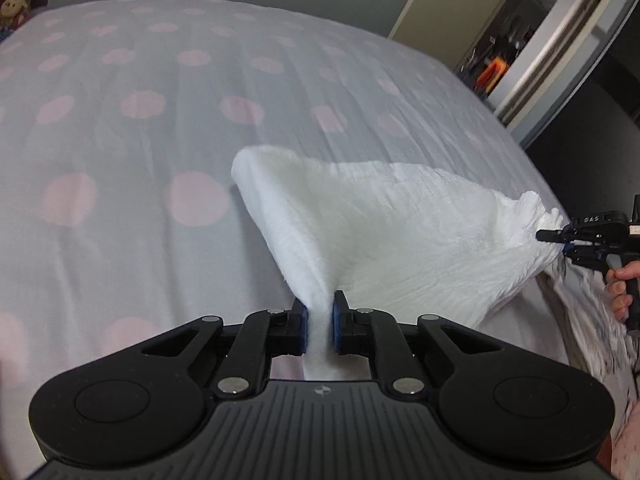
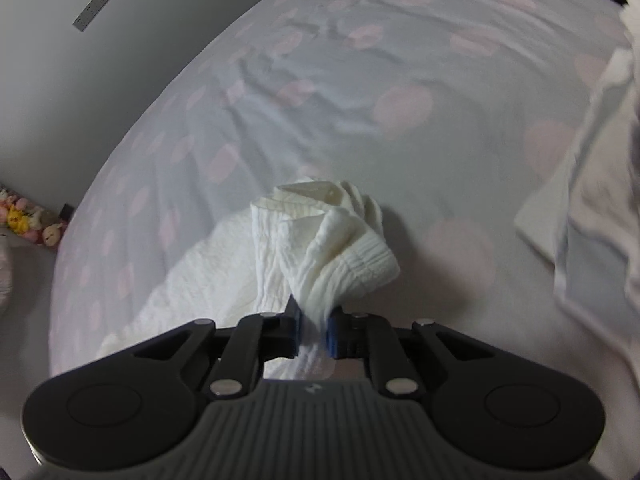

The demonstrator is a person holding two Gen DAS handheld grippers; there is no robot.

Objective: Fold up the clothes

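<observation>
A white crinkled garment [image 1: 384, 224] hangs stretched above a bed [image 1: 120, 140] between both grippers. My left gripper [image 1: 319, 320] is shut on one bunched corner of it, the cloth pinched between the blue pads. At the right edge of the left wrist view my right gripper [image 1: 550, 236] pinches the garment's other end, with a hand on its handle. In the right wrist view the right gripper [image 2: 313, 326] is shut on a gathered, ribbed edge of the white garment [image 2: 320, 248], which flops forward over the fingertips. The rest of the cloth trails down to the left onto the sheet.
The bed sheet [image 2: 360, 80] is pale grey with pink dots and wrinkled. More light cloth [image 2: 592, 168] lies heaped at the bed's right side. An open doorway with shelves [image 1: 520, 48] stands beyond the bed's far right. Stuffed toys [image 2: 28, 220] sit by the wall.
</observation>
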